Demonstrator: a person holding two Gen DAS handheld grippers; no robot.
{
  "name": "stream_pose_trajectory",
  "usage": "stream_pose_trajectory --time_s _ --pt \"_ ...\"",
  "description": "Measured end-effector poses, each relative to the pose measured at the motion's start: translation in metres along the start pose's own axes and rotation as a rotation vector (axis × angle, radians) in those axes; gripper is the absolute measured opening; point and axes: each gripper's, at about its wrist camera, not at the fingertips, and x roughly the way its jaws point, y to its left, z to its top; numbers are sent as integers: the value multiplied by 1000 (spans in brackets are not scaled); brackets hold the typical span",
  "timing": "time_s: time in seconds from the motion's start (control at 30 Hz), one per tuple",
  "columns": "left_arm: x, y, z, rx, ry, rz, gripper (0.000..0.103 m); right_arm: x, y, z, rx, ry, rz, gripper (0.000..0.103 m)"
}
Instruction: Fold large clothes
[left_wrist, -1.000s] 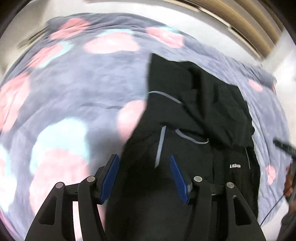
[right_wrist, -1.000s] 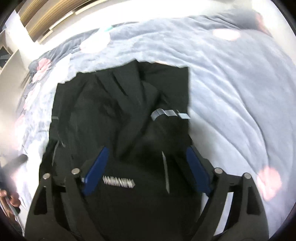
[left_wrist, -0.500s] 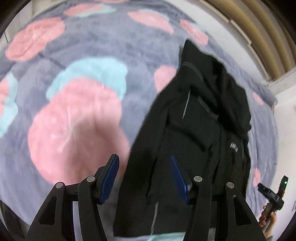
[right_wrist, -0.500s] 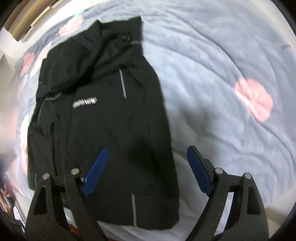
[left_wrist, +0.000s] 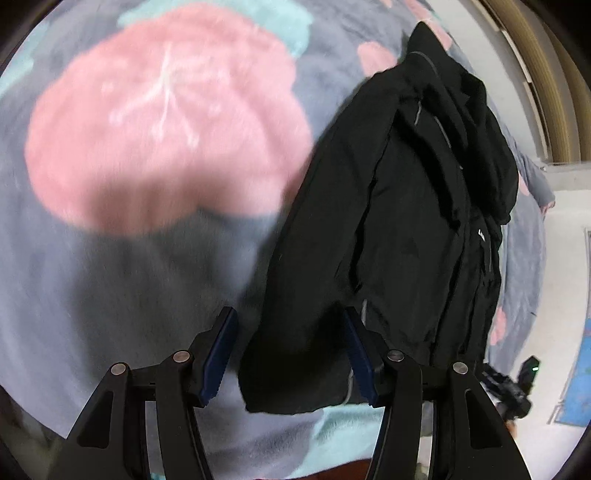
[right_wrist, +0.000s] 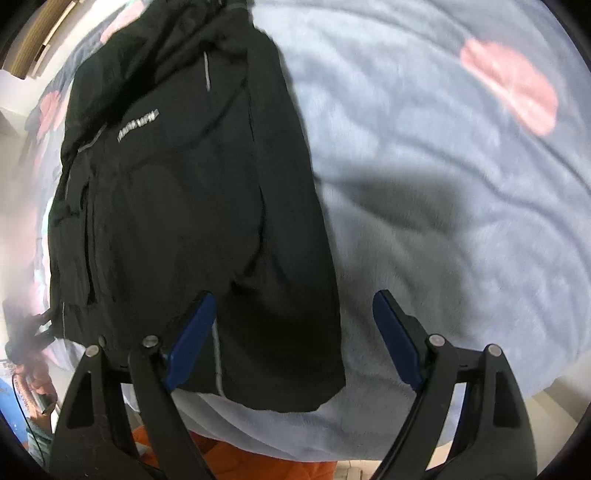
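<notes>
Both grippers hang with jaws released above the near hem of a black jacket lying lengthwise on a grey fleece blanket.

The left gripper (left_wrist: 290, 354) grasps nothing; the black jacket (left_wrist: 399, 221) has its near hem corner between and below the blue pads (left_wrist: 221, 354), and from there runs ahead and to the right of the jaws, over the fleece blanket (left_wrist: 122, 280) with its pink and teal blotches. The right gripper (right_wrist: 295, 339) is likewise spread wide and empty; the jacket (right_wrist: 177, 206) passes under its left pad (right_wrist: 190, 341) and stretches ahead to the left, while the right pad sits over bare blanket (right_wrist: 443, 206). Grey lettering on the chest is too blurred to read. The collar end is bunched and cut off at the frame's top, and whether the pads touch the cloth cannot be told.
</notes>
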Motion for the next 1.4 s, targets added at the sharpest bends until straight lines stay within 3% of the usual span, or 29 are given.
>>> stream_pose_trajectory --time_s 0.1,0.17,0.27,0.53,0.57,0.6,0.63,0.67,0.77,1.0,1.4 --pt "5 7 -5 -28 11 -32 59 13 -5 -9 5 38 57 81" --pt "8 10 -8 -52 19 -57 59 16 -2 -13 -15 44 101 65" --pt "8 9 -9 -50 15 -49 59 16 6 -14 -50 34 91 60" --pt "18 1 -7 -47 20 -22 59 27 -1 -9 1 72 137 64" --pt "17 -1 -7 -44 7 -24 59 26 1 -9 -4 69 128 60" --pt "15 -5 -8 -32 -9 -25 52 23 3 -9 -12 59 121 54" --pt "10 -11 -8 -4 -33 -18 42 19 6 -9 -20 46 134 29" --pt "7 -17 -8 14 -44 -29 17 15 7 -8 -19 41 161 13" --pt "-12 -33 -3 37 -98 -77 11 -4 16 -5 -39 -13 162 9" --pt "-62 -79 34 91 -230 -151 10 -55 33 23 -47 -137 207 8" --pt "-109 -155 139 208 -369 -230 10 -114 70 133 -73 -332 222 8"
